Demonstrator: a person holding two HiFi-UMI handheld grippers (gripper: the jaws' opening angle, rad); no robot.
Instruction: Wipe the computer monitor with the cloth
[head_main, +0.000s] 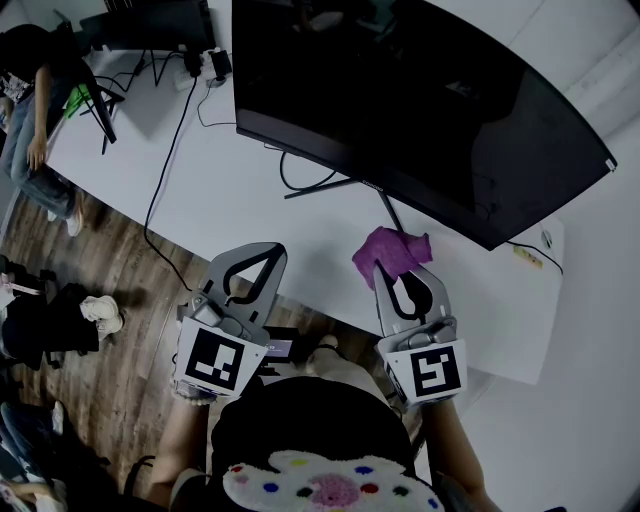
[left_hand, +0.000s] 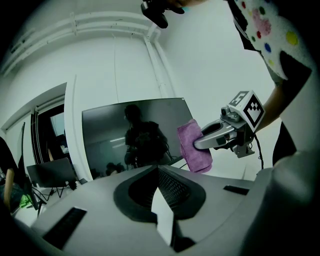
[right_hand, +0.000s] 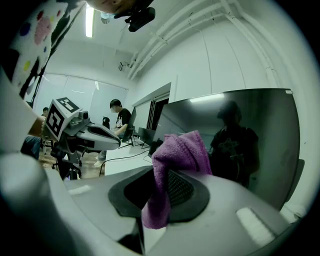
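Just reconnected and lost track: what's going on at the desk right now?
A person holds two grippers over the white desk. The right hand-held gripper is shut on a purple cloth, near the lower edge of the dark monitor; contact isn't clear. The left hand-held gripper is shut and empty.

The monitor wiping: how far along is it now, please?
Done: the purple cloth is off the table, pinched in the right tool. In hand: it is held in front of the lower edge of the monitor, seemingly not yet touching the screen. The left tool is shut and empty beside it. Left: the whole wipe; the dark screen shows no wiped area.
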